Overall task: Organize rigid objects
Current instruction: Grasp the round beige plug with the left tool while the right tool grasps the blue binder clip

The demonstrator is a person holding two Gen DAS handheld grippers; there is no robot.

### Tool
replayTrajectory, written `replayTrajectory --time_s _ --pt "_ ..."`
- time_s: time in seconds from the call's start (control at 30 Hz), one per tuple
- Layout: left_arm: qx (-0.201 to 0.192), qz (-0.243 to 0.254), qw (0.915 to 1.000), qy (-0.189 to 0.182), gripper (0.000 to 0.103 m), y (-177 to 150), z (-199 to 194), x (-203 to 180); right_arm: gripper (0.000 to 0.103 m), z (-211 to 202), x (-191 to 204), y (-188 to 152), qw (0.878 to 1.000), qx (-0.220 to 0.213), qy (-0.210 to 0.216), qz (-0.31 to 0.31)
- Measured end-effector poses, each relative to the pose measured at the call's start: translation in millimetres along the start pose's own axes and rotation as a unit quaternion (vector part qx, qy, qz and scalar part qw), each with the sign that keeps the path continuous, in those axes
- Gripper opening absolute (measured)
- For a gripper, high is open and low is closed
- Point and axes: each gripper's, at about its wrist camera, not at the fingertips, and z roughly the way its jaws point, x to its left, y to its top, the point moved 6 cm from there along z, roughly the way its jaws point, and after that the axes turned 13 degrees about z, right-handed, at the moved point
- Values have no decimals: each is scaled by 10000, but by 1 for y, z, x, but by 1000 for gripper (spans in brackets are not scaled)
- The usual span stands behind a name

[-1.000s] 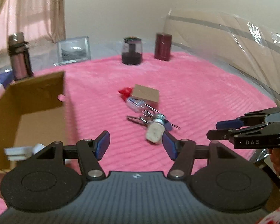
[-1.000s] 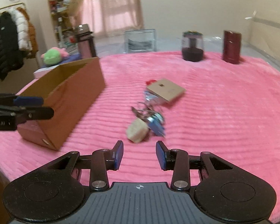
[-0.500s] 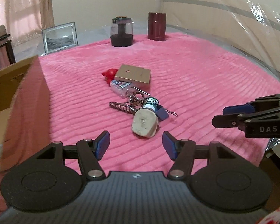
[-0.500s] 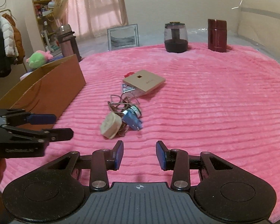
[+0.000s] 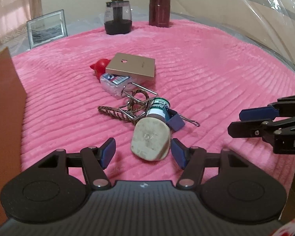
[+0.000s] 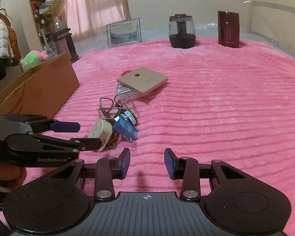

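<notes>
A pile lies mid-blanket: a cream pumice-like stone (image 5: 150, 139), a green-labelled small jar (image 5: 157, 107), a blue binder clip (image 5: 176, 121), a patterned hair clip (image 5: 120, 114), a clear bottle (image 5: 114, 83), a red toy (image 5: 100, 68) and a tan flat box (image 5: 132, 66). My left gripper (image 5: 143, 153) is open, its fingers either side of the stone, which shows in the right wrist view (image 6: 100, 133). My right gripper (image 6: 147, 164) is open and empty, just short of the pile, and shows in the left wrist view (image 5: 245, 122).
A cardboard box (image 6: 39, 86) stands left of the pile. At the back stand a dark glass jar (image 6: 182, 31), a maroon canister (image 6: 228, 29) and a picture frame (image 6: 124, 32). A flask (image 6: 65, 41) and a green plush (image 6: 34, 59) lie beyond the box.
My left gripper has swung away from the cardboard box and moved forward, so the stone now sits between its open fingers. My right gripper has moved closer to the pile.
</notes>
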Motion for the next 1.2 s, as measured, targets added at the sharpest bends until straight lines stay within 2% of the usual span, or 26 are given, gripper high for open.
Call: replayTrajectory --time_s 0.13,0.27,0.4,0.53,0.7,0.87,0.9,0.97,1.1,1.2 --pt "30 86 9998 -153 56 2 12 1 35 8 -2 1 10000 40 0 5" --pt "46 125 9992 -365 43 4 20 -1 35 13 -5 1 10000 78 -17 22" --pt "41 78 9993 -365 42 3 17 -1 35 14 -5 2 10000 79 -33 27" --pt "25 -101 9997 -220 42 -3 2 2 35 16 -2 2 10000 88 -4 3" --pt "100 -205 9994 244 42 -16 -18 8 35 22 11 2 9998 106 126 -137" --pt "122 -447 9984 339 42 -29 -27 16 36 35 27 3 9992 80 204 -346" --pt "117 -474 9983 332 42 -31 -28 17 37 38 30 4 9990 61 189 -412" --pt "98 -492 9982 329 42 -32 -29 17 53 45 36 5 9986 33 203 -491" --pt "37 -479 9983 343 42 -34 -28 15 56 58 41 12 9990 -13 256 -368" --pt "-30 -514 9981 330 42 -35 -28 16 56 69 39 16 9996 54 292 -33"
